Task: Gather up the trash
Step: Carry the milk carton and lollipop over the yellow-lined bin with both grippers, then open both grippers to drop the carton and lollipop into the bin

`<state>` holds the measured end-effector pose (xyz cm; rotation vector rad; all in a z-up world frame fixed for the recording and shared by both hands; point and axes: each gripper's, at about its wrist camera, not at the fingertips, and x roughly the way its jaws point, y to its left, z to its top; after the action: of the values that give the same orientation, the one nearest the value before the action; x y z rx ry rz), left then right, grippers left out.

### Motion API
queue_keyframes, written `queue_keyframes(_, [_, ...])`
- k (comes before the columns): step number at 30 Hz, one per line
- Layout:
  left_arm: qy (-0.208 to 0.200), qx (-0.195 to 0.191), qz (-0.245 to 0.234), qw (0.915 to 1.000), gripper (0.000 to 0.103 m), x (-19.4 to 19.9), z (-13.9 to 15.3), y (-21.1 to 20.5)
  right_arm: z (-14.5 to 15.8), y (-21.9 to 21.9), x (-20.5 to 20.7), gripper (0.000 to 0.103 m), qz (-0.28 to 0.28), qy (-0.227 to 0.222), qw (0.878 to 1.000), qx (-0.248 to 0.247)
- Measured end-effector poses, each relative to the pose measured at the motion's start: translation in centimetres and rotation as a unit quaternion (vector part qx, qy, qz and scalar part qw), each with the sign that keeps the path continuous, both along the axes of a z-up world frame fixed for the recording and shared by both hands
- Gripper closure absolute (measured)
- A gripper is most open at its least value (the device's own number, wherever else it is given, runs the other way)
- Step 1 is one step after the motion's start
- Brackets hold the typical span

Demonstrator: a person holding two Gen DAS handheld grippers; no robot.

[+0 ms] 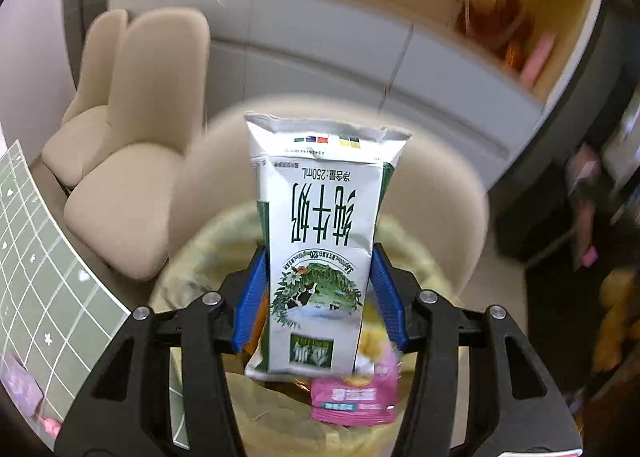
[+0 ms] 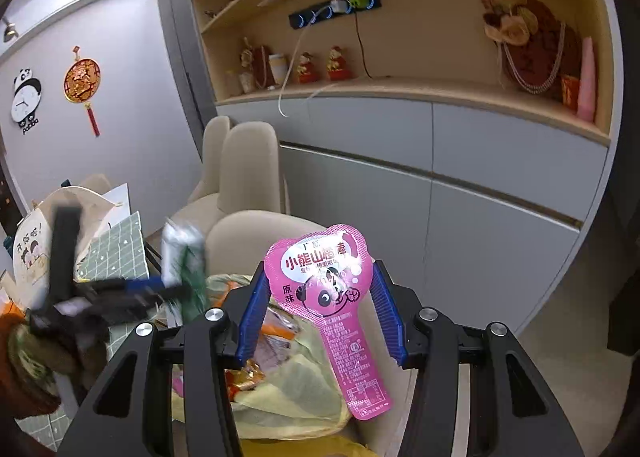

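Centre the left gripper [image 1: 320, 289], clamped on the milk pouch [image 1: 320, 241], and the right gripper [image 2: 320, 309], clamped on the pink wrapper [image 2: 328, 289], over the yellow-lined bin [image 2: 304, 389] before releasing

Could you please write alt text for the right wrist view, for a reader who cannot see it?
The right hand-held gripper grips a pink bear-shaped snack wrapper above a yellow trash bag of wrappers. At left, blurred, the left hand-held gripper carries a green-and-white milk pouch. Behind stand beige chairs and grey cabinets.
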<state>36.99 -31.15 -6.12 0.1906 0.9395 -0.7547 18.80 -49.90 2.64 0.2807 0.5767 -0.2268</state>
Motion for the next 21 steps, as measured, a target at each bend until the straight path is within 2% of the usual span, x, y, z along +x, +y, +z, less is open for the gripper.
queue_keyframes(4, [0.014, 0.07, -0.02, 0.9973, 0.056, -0.5, -3.3, -2.8, -1.2, -0.8, 0.3, 0.056, -0.005, 0.01, 1.0, 0.008])
queue_keyframes(9, [0.049, 0.107, -0.027, 0.9926, 0.056, -0.1, -6.1, -4.2, -2.3, -1.2, 0.8, 0.056, -0.005, 0.023, 1.0, 0.011])
queue_keyframes(12, [0.055, 0.1, -0.023, 0.9932, 0.056, 0.2, -6.3, -3.9, -2.7, -1.4, 1.3, 0.056, -0.002, 0.03, 0.999, 0.014])
queue_keyframes(16, [0.074, 0.068, -0.023, 0.9947, 0.052, 0.4, -5.1, -2.7, -3.2, -0.9, 2.1, 0.056, 0.007, 0.038, 0.999, 0.022])
queue_keyframes(21, [0.061, 0.042, -0.026, 0.9969, 0.046, -0.9, -2.4, -1.3, -3.3, 0.1, 3.2, 0.056, 0.024, 0.036, 0.999, 0.027])
